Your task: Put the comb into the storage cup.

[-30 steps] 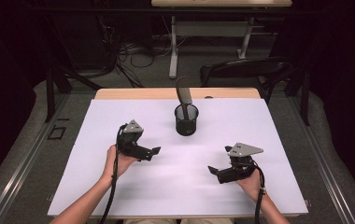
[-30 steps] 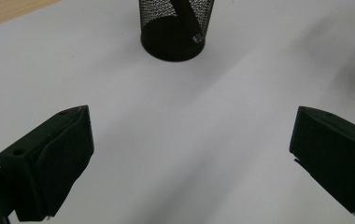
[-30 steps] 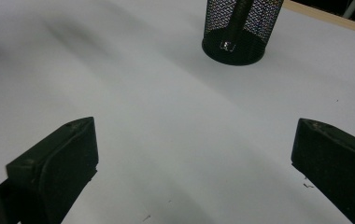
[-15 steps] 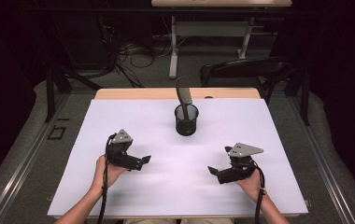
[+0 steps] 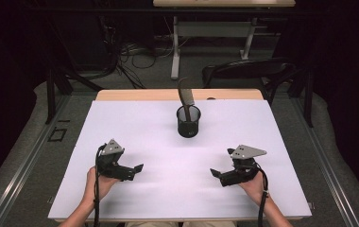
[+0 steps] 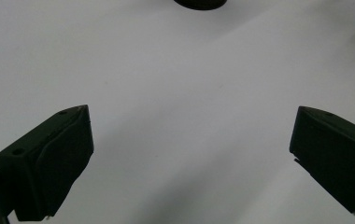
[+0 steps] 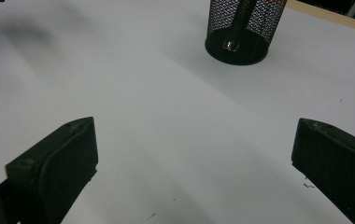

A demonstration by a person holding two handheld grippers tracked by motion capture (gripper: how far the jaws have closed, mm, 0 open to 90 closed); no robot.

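A black mesh cup [image 5: 188, 123] stands at the back middle of the white table [image 5: 144, 127], with a dark grey flat tool [image 5: 185, 96] leaning out of it. My left gripper [image 5: 135, 171] is held low over the front left of the table, open, with nothing between its jaws. My right gripper [image 5: 217, 177] is at the front right, also open and holding nothing. Along the right gripper [image 7: 196, 122], the cup [image 7: 243, 28] and the tool's lower end [image 7: 241, 16] appear ahead. Beyond the left gripper [image 6: 193, 112], the cup's base [image 6: 200, 3] sits at the top edge.
A wooden strip [image 5: 135, 95] runs along the table's back edge. Behind it stand a dark chair [image 5: 248, 71] and a desk frame [image 5: 213, 33] with cables on the floor. Metal rails [image 5: 24, 161] flank the table.
My left gripper has drawn back toward the near left of the table and sits lower. The right gripper has hardly moved. Both stay open.
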